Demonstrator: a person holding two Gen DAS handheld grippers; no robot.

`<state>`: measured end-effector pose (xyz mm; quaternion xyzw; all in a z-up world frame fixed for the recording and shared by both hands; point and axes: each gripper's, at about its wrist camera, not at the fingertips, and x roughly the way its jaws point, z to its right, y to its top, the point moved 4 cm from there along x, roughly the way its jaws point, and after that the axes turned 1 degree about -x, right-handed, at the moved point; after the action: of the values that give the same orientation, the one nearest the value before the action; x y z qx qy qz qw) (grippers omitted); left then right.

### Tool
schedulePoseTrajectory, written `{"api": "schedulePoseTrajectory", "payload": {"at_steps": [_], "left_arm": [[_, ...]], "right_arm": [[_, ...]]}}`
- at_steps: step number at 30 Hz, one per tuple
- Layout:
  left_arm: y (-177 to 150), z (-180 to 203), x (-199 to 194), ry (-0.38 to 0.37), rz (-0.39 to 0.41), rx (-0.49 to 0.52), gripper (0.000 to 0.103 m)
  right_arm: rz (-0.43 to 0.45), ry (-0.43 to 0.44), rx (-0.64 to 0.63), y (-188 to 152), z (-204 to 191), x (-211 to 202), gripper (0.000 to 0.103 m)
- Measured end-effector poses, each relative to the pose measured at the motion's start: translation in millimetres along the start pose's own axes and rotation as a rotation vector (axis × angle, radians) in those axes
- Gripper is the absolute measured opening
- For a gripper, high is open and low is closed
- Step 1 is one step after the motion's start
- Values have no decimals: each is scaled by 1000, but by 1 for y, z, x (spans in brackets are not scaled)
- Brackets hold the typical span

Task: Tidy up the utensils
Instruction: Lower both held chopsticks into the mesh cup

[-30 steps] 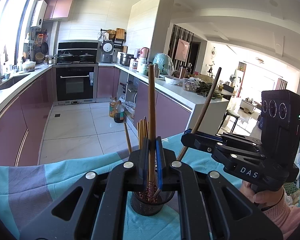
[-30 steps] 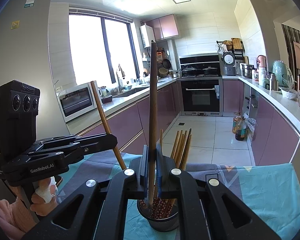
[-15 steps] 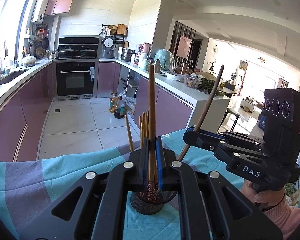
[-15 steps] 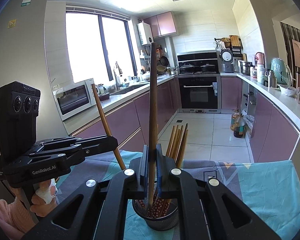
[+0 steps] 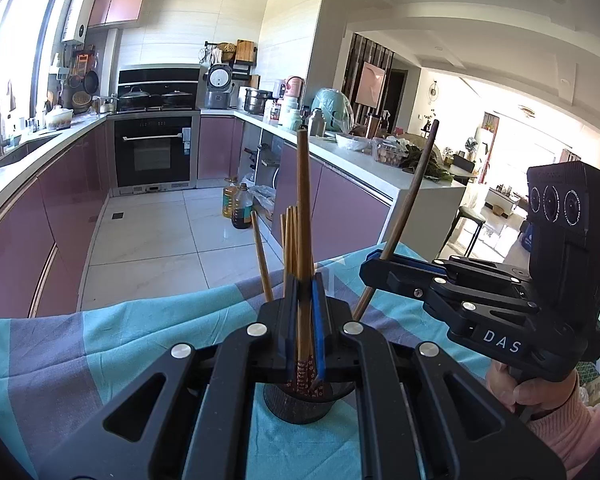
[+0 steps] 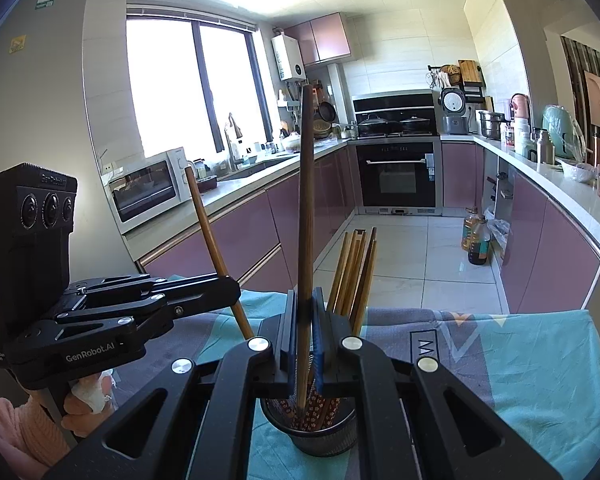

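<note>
Two chopsticks, one per claw: my left gripper (image 5: 303, 312) is clamped on the lighter chopstick (image 5: 302, 216), my right gripper (image 6: 304, 320) on the darker chopstick (image 6: 305, 200), both tips down in the mesh utensil holder (image 6: 308, 434) on the teal tablecloth (image 6: 540, 360)

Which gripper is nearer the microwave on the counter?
Left, probably. The left gripper, holding a chopstick, sits on the microwave side in the right wrist view; the right gripper, holding a darker chopstick, is further right, over the mesh chopstick holder.
</note>
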<state>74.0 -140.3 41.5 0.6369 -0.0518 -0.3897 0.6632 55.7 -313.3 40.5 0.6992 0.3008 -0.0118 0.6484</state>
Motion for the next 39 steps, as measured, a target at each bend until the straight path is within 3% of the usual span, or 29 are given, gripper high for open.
{"api": "schedulePoseTrajectory", "payload": {"at_steps": [39], "left_arm": [[-6,4,20,1,-87,-16,8]], "right_arm": [[-76,5,21,-22,3,21,6]]}}
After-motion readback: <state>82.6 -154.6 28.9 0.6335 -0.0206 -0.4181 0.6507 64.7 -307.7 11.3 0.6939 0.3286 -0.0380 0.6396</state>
